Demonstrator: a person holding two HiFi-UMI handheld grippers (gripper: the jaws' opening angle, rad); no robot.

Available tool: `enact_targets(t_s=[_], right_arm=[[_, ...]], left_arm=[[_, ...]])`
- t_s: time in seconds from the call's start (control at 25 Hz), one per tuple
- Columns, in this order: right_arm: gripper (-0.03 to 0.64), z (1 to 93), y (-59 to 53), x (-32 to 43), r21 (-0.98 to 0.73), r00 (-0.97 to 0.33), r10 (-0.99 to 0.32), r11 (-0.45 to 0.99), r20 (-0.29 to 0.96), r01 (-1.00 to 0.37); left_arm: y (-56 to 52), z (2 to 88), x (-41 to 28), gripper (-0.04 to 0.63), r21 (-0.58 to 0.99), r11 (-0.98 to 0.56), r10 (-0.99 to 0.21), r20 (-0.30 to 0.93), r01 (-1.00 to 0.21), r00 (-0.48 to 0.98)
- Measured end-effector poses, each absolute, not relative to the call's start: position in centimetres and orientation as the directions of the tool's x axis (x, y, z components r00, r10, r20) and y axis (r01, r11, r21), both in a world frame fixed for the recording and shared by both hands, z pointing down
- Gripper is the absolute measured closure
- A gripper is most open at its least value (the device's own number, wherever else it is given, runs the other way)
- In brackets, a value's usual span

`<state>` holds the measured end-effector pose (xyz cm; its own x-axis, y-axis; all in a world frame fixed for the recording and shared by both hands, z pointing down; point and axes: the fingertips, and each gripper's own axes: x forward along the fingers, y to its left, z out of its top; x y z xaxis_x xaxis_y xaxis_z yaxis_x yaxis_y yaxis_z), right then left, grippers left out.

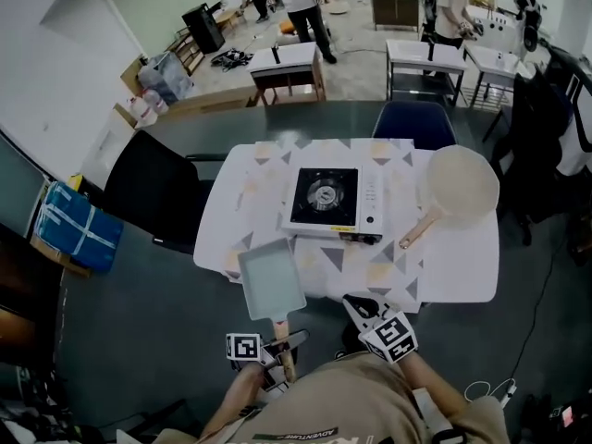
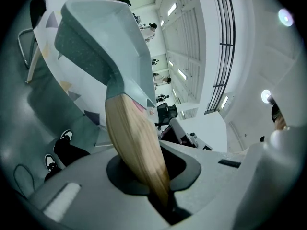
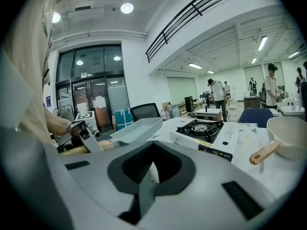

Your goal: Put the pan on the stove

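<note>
Wooden and pale, the pan's handle (image 2: 136, 143) runs straight into the left gripper (image 2: 163, 200), whose jaws are clamped on its end. In the head view this gripper (image 1: 282, 348) sits off the table's near edge, close to the person's body. The rectangular grey-green pan (image 1: 271, 278) stretches from it over the near left part of the white table (image 1: 453, 266), with the handle reaching out past the edge. I cannot tell whether its base rests on the tabletop or is just clear of it.

The right gripper (image 3: 144, 195) has its jaws brought together with nothing between them. It is held at the near edge (image 1: 359, 311), just right of the pan handle.

Beyond the pan, near the middle of the table, stands the portable gas stove (image 1: 331, 202), its burner bare. To its right lies a cream round pan (image 1: 460, 185) with a copper-coloured handle (image 1: 414, 234). A black chair (image 1: 153, 192) stands at the table's left and a blue chair (image 1: 414, 123) at its far side.
</note>
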<state>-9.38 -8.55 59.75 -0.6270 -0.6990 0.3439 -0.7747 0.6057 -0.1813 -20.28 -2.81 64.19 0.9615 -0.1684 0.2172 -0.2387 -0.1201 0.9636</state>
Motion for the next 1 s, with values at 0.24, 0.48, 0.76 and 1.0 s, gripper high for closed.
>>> enact_targets(t_s=[0.24,0.48,0.76,1.0], right_arm=[[0.620,59.8,-15.0,-9.6,-0.216,-0.653,-0.694,0.617,0.304,-0.757],[0.619,60.2,-20.5,-8.3,-0.215,-0.671,-0.679,0.637,0.299,-0.740],[0.619,61.1,-23.8,-5.7,-0.236,-0.648,-0.697,0.604,0.308,-0.761],[0.618,61.1,-25.1,-3.9,-0.236,-0.566,-0.759,0.515,0.321,-0.824]], left_arm=[[-8.5,63.9,-20.8,0.563,0.949,-0.086,-0.204,0.280,-0.302,0.938],[-14.6,63.3,-19.5,0.563,0.935,-0.142,-0.214,0.291,-0.325,0.932],[-19.7,63.1,-16.9,0.563,0.952,-0.112,-0.209,0.257,-0.284,0.944],[-22.7,62.8,-16.0,0.563,0.950,-0.164,-0.115,0.249,-0.266,0.962]])
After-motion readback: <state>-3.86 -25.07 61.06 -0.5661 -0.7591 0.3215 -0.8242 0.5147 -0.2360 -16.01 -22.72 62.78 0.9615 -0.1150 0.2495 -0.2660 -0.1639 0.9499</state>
